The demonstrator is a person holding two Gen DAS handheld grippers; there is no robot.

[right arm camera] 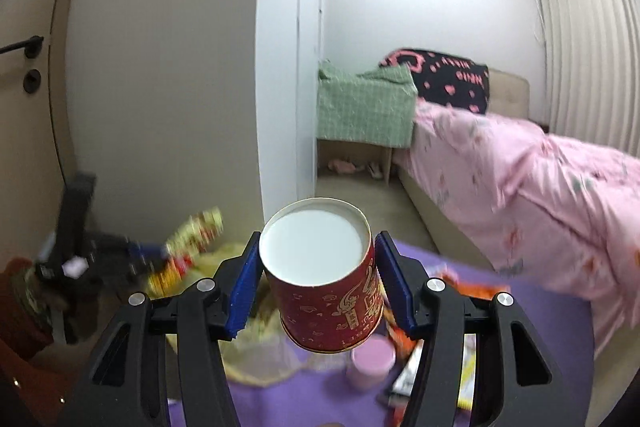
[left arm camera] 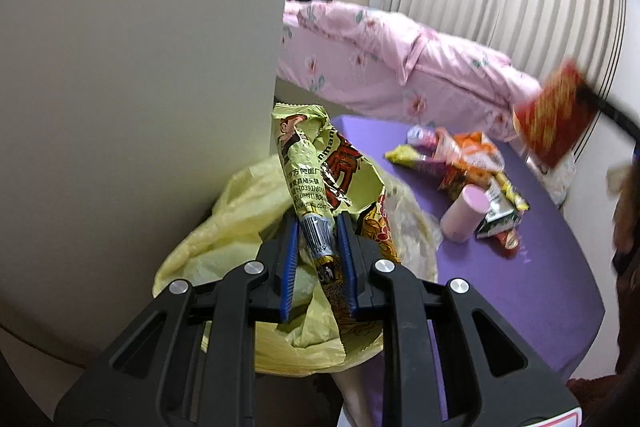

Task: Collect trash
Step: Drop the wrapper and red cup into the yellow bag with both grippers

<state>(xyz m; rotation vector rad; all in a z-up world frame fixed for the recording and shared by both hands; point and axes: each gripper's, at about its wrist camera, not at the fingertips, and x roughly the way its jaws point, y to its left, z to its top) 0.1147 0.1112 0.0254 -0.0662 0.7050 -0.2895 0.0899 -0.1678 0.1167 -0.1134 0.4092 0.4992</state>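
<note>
My left gripper (left arm camera: 318, 227) pinches the yellow wrapper (left arm camera: 316, 167) over the yellow bag (left arm camera: 224, 227); my right gripper (right arm camera: 316, 263) clamps the red cup (right arm camera: 326, 291), so both go in.

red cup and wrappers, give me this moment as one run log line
left tool: shut on yellow wrapper | right tool: shut on red cup | yellow bag: below left tool | pink cup: on purple table
</note>
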